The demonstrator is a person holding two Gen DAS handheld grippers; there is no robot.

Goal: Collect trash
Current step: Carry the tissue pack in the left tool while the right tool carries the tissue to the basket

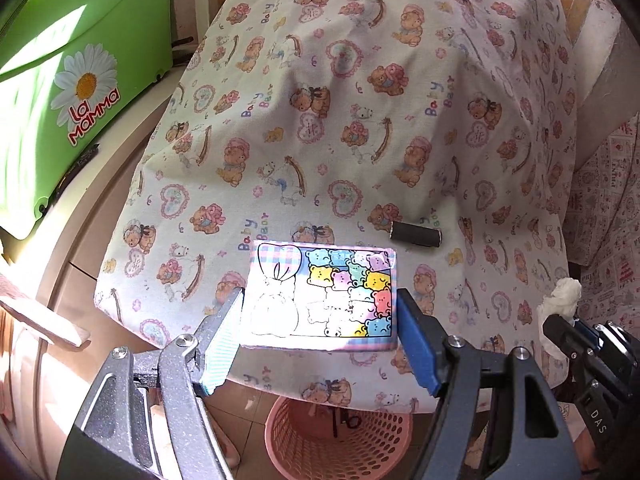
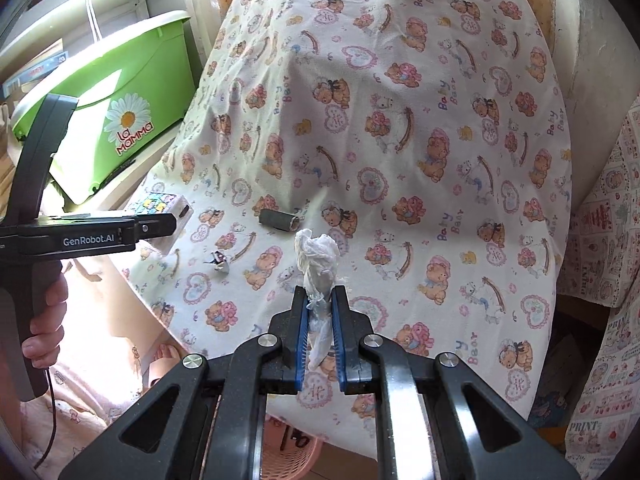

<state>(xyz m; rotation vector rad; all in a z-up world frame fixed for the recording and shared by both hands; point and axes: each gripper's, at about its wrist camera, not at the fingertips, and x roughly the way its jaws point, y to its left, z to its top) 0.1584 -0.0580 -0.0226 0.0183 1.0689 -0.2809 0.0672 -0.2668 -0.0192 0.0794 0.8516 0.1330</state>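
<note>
My left gripper is shut on a flat packet printed with coloured bears, held above the near edge of the bear-print cloth; it also shows in the right wrist view. My right gripper is shut on a crumpled white tissue, also seen in the left wrist view. A dark cylinder lies on the cloth just beyond the packet, and a small foil scrap lies near it. A pink mesh bin stands on the floor below the cloth's edge.
A green tub with a daisy logo sits on a ledge at the left. A second patterned cloth hangs at the right. The person's hand and leg show at lower left in the right wrist view.
</note>
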